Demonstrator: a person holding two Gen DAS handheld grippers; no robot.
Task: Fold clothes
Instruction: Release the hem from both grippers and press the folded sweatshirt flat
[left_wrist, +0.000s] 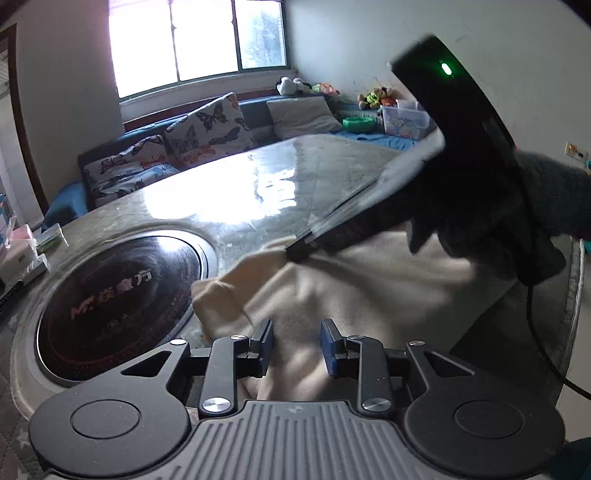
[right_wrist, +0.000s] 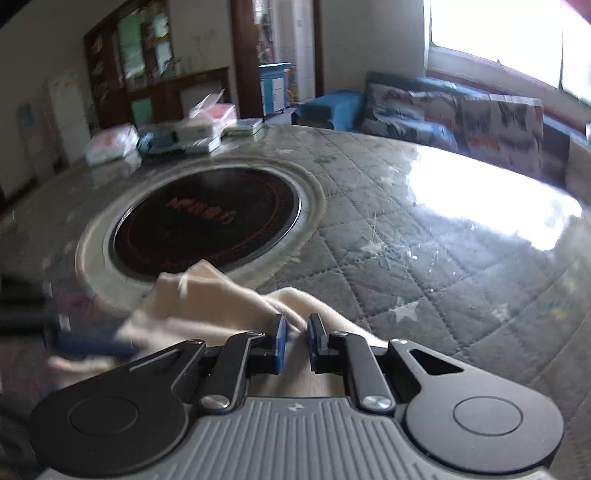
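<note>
Each camera sits close behind its own gripper, angled down over the quilted grey table (right_wrist: 424, 258). The left view faces the window wall, the right view the cabinets; both share the round black inset hob (left_wrist: 118, 299) and the cream cloth (left_wrist: 351, 295).

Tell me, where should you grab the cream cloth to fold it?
Probably the loose corner of the cream cloth beside the round black cooktop. That corner lies free and bunched up on the table, so the left hand-held gripper, which is open above the cloth, could slide in low from the near edge and pinch it.
</note>
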